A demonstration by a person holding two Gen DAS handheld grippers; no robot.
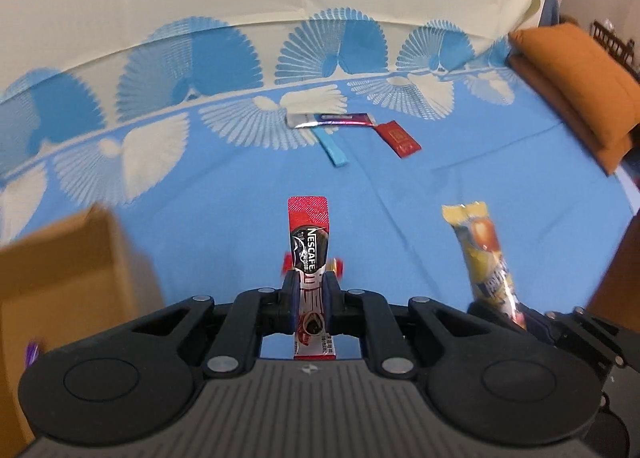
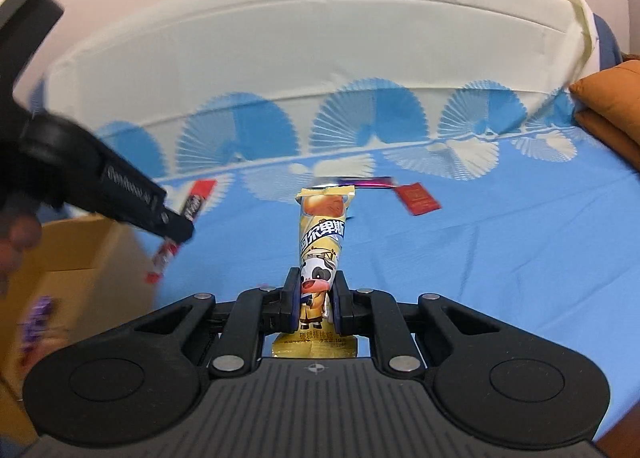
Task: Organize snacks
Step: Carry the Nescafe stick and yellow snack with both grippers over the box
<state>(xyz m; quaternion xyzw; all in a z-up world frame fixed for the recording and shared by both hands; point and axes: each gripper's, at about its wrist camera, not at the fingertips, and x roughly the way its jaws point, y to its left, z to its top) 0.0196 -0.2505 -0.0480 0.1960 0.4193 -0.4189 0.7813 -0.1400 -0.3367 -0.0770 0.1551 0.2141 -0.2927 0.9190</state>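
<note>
**Claws loaded, box next**

Left claw (image 1: 311, 278) is clamped on the coffee stick (image 1: 309, 242), gripping it low so most of the stick stands ahead of the pads. My right claw (image 2: 318, 286) is pinched shut on the candy (image 2: 323, 234) the same way, the long wrapper sticking out forward past its tips. Both are held clear above the bed (image 1: 240, 185).

The box (image 1: 60, 258) sits just left of my left claw, open side up as far as I can tell through the blur; purple packets (image 2: 36, 318) seem to lie in it already. I judge the step in hand is carrying both snacks over to it.

To do it well, I should keep both grips firm, since the thin wrappers could pivot between the pads on a fast swing. I would bring the left claw over the opening first, then the right, so they do not collide. Tips should point down into the box before I let go.

Ahead of both claws, the silver packet (image 1: 332, 119), blue stick (image 1: 332, 149) and red sachet (image 1: 398, 137) wait on the bed.
</note>
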